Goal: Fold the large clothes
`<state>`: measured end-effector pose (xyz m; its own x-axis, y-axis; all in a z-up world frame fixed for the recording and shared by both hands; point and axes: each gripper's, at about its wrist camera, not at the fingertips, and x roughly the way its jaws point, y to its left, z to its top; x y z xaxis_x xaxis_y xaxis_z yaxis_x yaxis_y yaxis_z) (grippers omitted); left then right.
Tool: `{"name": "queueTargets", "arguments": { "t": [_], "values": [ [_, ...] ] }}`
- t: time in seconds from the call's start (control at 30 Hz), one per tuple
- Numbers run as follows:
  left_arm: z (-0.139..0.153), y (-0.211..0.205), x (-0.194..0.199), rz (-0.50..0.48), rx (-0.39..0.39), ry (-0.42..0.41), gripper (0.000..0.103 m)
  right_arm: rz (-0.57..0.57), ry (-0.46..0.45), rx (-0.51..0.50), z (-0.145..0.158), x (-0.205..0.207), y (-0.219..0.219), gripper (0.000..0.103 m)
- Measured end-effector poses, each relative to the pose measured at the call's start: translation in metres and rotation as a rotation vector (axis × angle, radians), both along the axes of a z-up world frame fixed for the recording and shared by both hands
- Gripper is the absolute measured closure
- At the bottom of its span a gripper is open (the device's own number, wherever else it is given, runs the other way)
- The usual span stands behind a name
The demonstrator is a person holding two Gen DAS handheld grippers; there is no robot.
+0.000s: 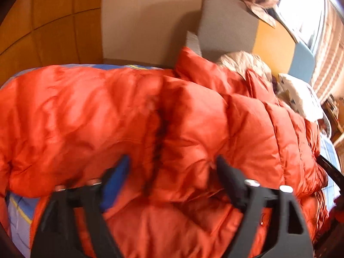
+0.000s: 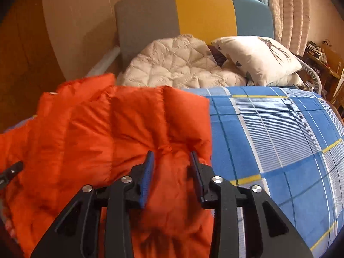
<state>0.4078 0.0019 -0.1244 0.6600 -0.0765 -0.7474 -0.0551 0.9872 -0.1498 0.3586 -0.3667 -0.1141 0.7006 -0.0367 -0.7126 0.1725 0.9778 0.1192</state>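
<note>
Orange puffer jacket [image 1: 133, 116] lies spread across the bed, covering most of the near side of the blue checked bedspread [image 2: 279, 142], with its bulk toward the left edge and a folded-over panel reaching toward the headboard [image 2: 202, 13].

The right gripper [image 2: 172, 174] has its jaws part closed around a ridge of the padded fabric, and the blue pads [image 2: 146, 182] press on the cloth, so I judge it clamped on the jacket, though the hold looks shallow. The left gripper [image 1: 172, 176] stands with its jaws wide apart over a dark seam or zip line; the fabric bulges between them but nothing looks pinched.

What worries me is the slippery, air-filled shell: a thin pinch may slide out as soon as the panel is lifted, and the fold would spring back open. With only one side held, the jacket could also twist and drag toward the left edge of the bed, where it already hangs close to the drop.

Beyond the jacket, near the headboard, a cream quilted garment [image 2: 178, 64] is heaped, touching or just beside the orange panel; a fold pushed that way may ride up on it. A white printed pillow [image 2: 258, 58] sits at the far right corner, well clear. Striped curtains [image 2: 288, 10] hang past it.
</note>
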Motion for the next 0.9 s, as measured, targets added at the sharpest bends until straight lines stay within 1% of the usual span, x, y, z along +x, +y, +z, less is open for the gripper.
{"name": "queueTargets", "arguments": {
  "t": [0.03,0.13,0.23,0.33,0.4,0.47,0.53,0.6,0.67,0.7,0.73,0.77,0.83,0.9],
  "values": [
    [0.002,0.006,-0.004,0.008,-0.013,-0.010,0.015,0.002,-0.013,-0.002,0.005,-0.011,0.002,0.051],
    [0.004,0.022,-0.011,0.033,-0.041,-0.001,0.015,0.034,-0.026,-0.017,0.009,-0.030,0.012,0.051],
    [0.009,0.037,-0.023,0.067,-0.043,0.003,0.015,0.026,-0.005,-0.047,0.002,-0.038,0.015,0.051],
    [0.014,0.051,-0.040,0.096,-0.019,-0.004,0.013,0.003,-0.005,-0.064,0.005,-0.046,0.017,0.051],
    [0.016,0.060,-0.051,0.111,-0.015,-0.009,0.009,0.009,0.015,-0.099,0.007,-0.051,0.024,0.051],
    [0.017,0.074,-0.065,0.155,-0.015,-0.005,0.007,0.018,0.035,-0.149,0.007,-0.059,0.032,0.051],
    [0.019,0.089,-0.077,0.189,-0.042,-0.011,0.007,0.021,0.050,-0.175,0.004,-0.067,0.036,0.051],
    [0.022,0.100,-0.088,0.227,-0.033,-0.017,0.003,0.004,0.066,-0.168,0.001,-0.073,0.034,0.051],
    [0.025,0.113,-0.104,0.281,-0.001,-0.019,0.002,-0.015,0.080,-0.139,-0.002,-0.079,0.028,0.051],
    [0.027,0.120,-0.113,0.302,0.001,-0.023,0.002,-0.026,0.079,-0.120,-0.004,-0.082,0.025,0.051],
    [0.028,0.127,-0.123,0.314,-0.009,-0.026,0.002,-0.032,0.075,-0.104,-0.005,-0.085,0.023,0.048],
    [0.028,0.131,-0.131,0.322,-0.014,-0.026,0.002,-0.040,0.073,-0.100,-0.007,-0.088,0.022,0.042],
    [0.029,0.147,-0.155,0.369,-0.018,-0.025,0.002,-0.051,0.068,-0.095,-0.010,-0.089,0.020,0.041],
    [0.027,0.160,-0.177,0.419,-0.043,-0.016,0.002,-0.053,0.061,-0.084,-0.013,-0.090,0.019,0.041]
  ]
}}
